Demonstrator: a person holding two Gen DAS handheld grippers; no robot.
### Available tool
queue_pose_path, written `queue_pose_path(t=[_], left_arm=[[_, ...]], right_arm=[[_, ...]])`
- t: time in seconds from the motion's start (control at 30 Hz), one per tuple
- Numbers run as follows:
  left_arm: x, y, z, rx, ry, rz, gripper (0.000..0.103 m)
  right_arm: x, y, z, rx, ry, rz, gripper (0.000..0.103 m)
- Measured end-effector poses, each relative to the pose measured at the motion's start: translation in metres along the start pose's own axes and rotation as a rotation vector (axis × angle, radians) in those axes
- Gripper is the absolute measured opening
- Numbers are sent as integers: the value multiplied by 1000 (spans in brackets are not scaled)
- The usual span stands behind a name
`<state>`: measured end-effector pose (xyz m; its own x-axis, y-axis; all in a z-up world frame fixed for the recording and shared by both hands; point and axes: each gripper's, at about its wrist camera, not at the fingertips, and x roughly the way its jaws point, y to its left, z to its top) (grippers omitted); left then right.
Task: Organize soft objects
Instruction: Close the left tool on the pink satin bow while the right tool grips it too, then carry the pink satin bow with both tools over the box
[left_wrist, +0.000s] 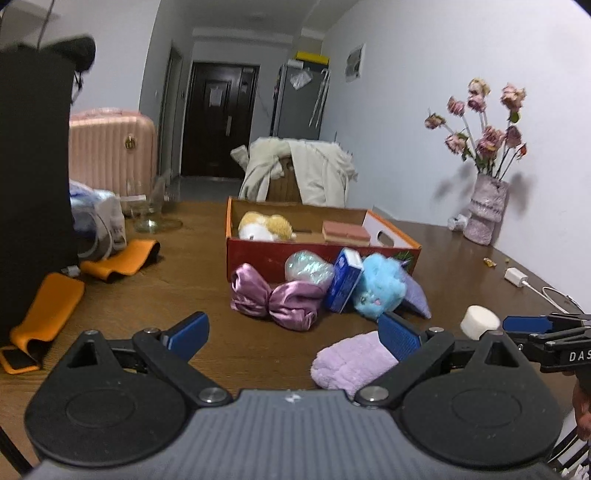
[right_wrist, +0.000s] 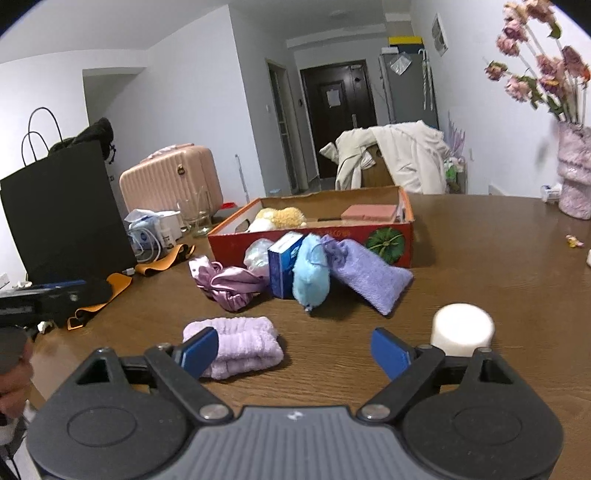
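A red cardboard box (left_wrist: 258, 254) (right_wrist: 332, 240) stands on the brown table and holds a yellow-white plush toy (left_wrist: 264, 226) (right_wrist: 280, 217) and a pink sponge (left_wrist: 345, 232) (right_wrist: 369, 212). In front of it lie a purple satin scrunchie (left_wrist: 275, 301) (right_wrist: 225, 282), a clear shiny bag (left_wrist: 308, 266), a blue carton (left_wrist: 343, 278) (right_wrist: 282, 267), a light-blue plush (left_wrist: 380, 286) (right_wrist: 312, 275) and a lilac pouch (right_wrist: 369, 275). A folded lilac towel (left_wrist: 351, 360) (right_wrist: 240, 345) lies nearest. My left gripper (left_wrist: 291, 332) is open and empty, just left of the towel. My right gripper (right_wrist: 291, 350) is open and empty above the table.
A white cylinder (left_wrist: 480, 321) (right_wrist: 461, 328) stands right of the towel. Orange straps (left_wrist: 48, 314) (right_wrist: 99, 295) and a black bag (left_wrist: 33, 184) (right_wrist: 62, 210) are on the left. A vase of dried flowers (left_wrist: 484, 210) (right_wrist: 574, 173) and a white charger (left_wrist: 517, 277) are on the right.
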<state>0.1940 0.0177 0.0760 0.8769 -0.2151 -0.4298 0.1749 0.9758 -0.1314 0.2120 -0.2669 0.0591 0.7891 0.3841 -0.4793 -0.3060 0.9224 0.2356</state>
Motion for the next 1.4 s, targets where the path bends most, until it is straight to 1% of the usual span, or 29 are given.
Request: queue_pose_path(t=[0.03,0.1,0.17,0.23,0.27,0.3,0.33,0.43,0.5,0.57,0.6,0.63,0.67,0.7,0.8,0.87,0.9,0.93,0.97,1.0,1.03,1.07,1.1,1.13,1.23,1.3,1.4], left_arm=[[6,3,0,-2,7,-1,99],[23,10,3,0,20,-2,99],[39,17,9,15,26,-3,93],[55,27,18,23,13,-17,91],[66,33,23,21,8,-27,89],[79,40,27,14,11,-34,87],[92,47,31,1,23,-33,84],[131,65,38,-36,67,-22,67],[151,79,39,-82,88,-52,63],[169,90,38,-125,149,-68,45],[173,94,36,-141,175,-75,42],[173,98,33,-152,186,-86,37],[169,101,30,-156,177,-109,30],[165,102,27,-153,173,-121,27],[158,105,19,-152,172,-120,23],[156,106,15,-172,177,-117,21],[155,106,13,-177,177,-121,20],[154,106,12,-182,181,-128,18],[153,105,12,-184,181,-129,16],[150,104,13,-185,179,-127,15],[146,102,13,-185,173,-126,14],[139,100,14,-183,162,-128,13],[133,98,15,-185,154,-132,13],[126,95,16,-188,146,-141,13],[97,86,15,-200,104,-160,13],[75,77,12,-209,72,-180,13],[46,60,7,-205,47,-192,14]], right_arm=[[8,2,2,17,2,10,88],[26,6,6,51,12,49,84],[48,13,11,81,28,97,81],[72,20,18,101,40,130,73],[83,24,21,109,39,137,71],[96,27,25,123,35,139,67],[106,30,27,141,34,142,62],[139,37,34,193,44,136,56],[156,42,39,204,44,128,56],[171,48,43,204,38,87,56],[177,50,44,196,40,70,56],[183,52,44,194,50,53,56],[189,52,45,189,64,41,56],[194,53,43,179,80,32,56],[202,55,38,169,115,42,56],[201,57,37,170,116,61,53],[200,58,37,163,115,72,45],[200,59,37,160,118,89,33],[200,60,37,164,129,110,28],[199,61,38,163,136,119,18],[196,64,39,150,138,117,14],[191,68,40,126,133,113,12],[183,72,41,96,119,112,8],[174,76,41,72,104,118,6],[143,86,38,-6,66,114,6],[120,89,35,-25,51,112,6],[88,91,31,-49,29,111,6]])
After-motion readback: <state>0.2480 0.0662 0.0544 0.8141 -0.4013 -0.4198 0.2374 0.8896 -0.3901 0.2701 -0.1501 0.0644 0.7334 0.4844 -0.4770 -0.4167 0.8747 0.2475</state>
